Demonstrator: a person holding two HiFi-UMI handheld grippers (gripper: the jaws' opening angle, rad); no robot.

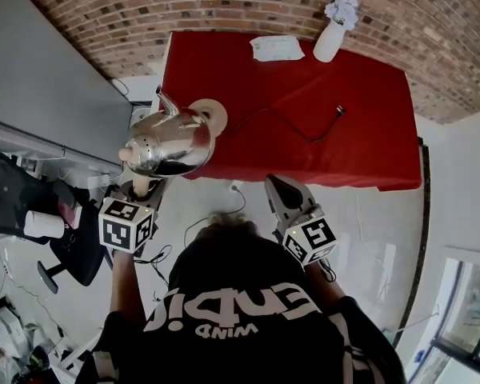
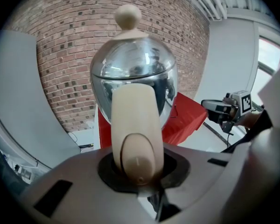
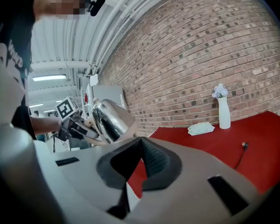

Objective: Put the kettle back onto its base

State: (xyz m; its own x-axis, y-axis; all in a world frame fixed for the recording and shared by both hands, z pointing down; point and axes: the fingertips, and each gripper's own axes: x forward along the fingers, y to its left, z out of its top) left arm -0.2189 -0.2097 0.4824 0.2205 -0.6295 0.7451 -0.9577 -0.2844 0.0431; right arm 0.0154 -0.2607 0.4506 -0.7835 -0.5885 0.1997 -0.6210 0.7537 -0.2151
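Kettle (image 1: 172, 142) hangs from our left gripper (image 1: 142, 186), whose jaws clamp its cream handle (image 2: 133, 125). The body sits at twelve o'clock from that gripper, spout pointing away. Its base (image 1: 218, 115) lies just beyond at one o'clock, on the red table's (image 1: 304, 78) corner. Our right gripper (image 1: 278, 190), jaws together and empty, is farther off at four o'clock.
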